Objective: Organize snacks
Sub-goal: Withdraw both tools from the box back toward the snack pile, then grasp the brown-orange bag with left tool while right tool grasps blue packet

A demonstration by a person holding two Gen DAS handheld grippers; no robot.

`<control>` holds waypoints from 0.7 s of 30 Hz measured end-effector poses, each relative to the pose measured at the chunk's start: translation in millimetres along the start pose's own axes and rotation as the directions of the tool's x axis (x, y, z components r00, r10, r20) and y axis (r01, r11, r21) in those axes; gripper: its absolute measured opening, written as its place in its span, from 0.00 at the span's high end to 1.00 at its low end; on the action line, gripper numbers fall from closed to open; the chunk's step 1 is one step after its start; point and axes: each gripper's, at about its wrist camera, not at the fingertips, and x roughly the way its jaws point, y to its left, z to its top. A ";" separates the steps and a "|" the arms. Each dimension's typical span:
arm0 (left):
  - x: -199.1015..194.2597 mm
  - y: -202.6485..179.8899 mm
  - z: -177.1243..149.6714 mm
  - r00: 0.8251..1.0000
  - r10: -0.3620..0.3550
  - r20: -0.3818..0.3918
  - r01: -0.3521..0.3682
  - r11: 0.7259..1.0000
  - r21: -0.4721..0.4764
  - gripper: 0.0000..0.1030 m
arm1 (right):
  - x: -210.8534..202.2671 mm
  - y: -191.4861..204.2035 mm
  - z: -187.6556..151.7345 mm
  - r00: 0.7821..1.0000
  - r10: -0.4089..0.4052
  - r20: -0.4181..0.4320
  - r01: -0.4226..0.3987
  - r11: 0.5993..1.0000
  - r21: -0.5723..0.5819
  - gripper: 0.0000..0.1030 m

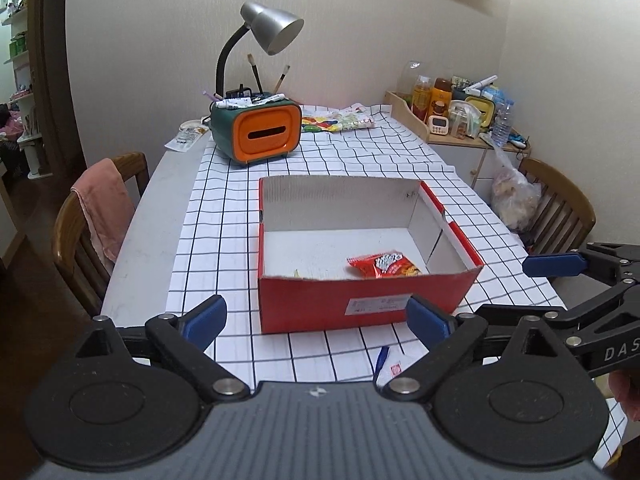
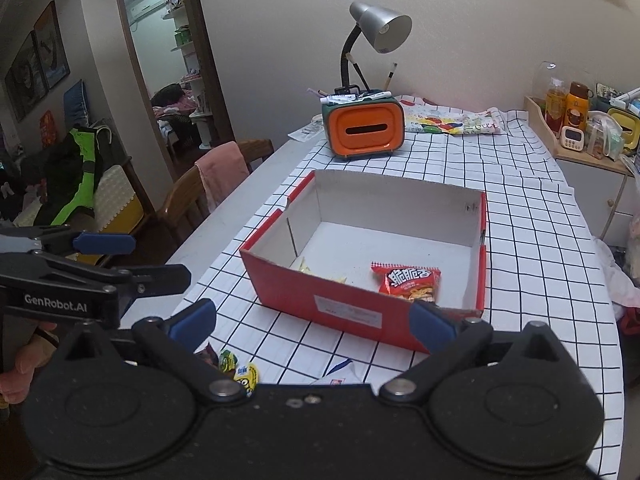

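A red cardboard box point(image 1: 312, 304) point(image 2: 304, 292) with a white inside stands on the checked tablecloth. A red snack packet point(image 1: 382, 265) point(image 2: 408, 282) lies inside near its front right corner, and small yellow packets point(image 2: 306, 267) lie at the front left. My left gripper point(image 1: 316, 320) is open in front of the box, nothing between its blue pads. My right gripper point(image 2: 312, 322) is open too, empty, before the box's near wall. Small snacks point(image 2: 240, 368) and a white sachet point(image 1: 394, 370) point(image 2: 340, 374) lie on the cloth by the grippers.
An orange and green desk organiser point(image 1: 258, 130) point(image 2: 362, 128) with a grey lamp point(image 1: 272, 28) stands behind the box. A patterned pouch point(image 1: 336, 120) lies at the back. A side shelf with bottles point(image 1: 452, 108) is on the right. Wooden chairs point(image 1: 92, 224) flank the table.
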 end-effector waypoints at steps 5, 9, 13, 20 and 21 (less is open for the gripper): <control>-7.4 7.0 -12.8 1.000 -0.007 -0.025 0.008 1.000 0.014 0.06 | 1.1 7.2 -15.2 1.000 -0.016 -0.014 0.015 1.000 -0.021 0.00; -6.8 13.5 -28.3 0.998 0.013 -0.060 -0.011 1.000 0.022 0.06 | 5.7 8.8 -32.7 0.998 -0.032 -0.048 0.030 0.999 -0.045 0.00; 3.5 17.1 -49.0 0.992 -0.013 -0.124 0.018 0.999 0.040 0.06 | 13.9 5.6 -54.6 0.996 -0.034 -0.082 0.028 0.997 -0.075 0.00; 26.2 16.7 -87.5 0.976 -0.006 -0.217 0.019 0.998 0.060 0.06 | 34.4 -3.6 -97.0 0.986 -0.066 -0.155 0.041 0.986 -0.159 0.00; 29.1 17.6 -91.5 0.974 0.000 -0.228 0.013 0.998 0.059 0.06 | 38.1 -6.1 -101.4 0.983 -0.075 -0.168 0.047 0.985 -0.167 0.00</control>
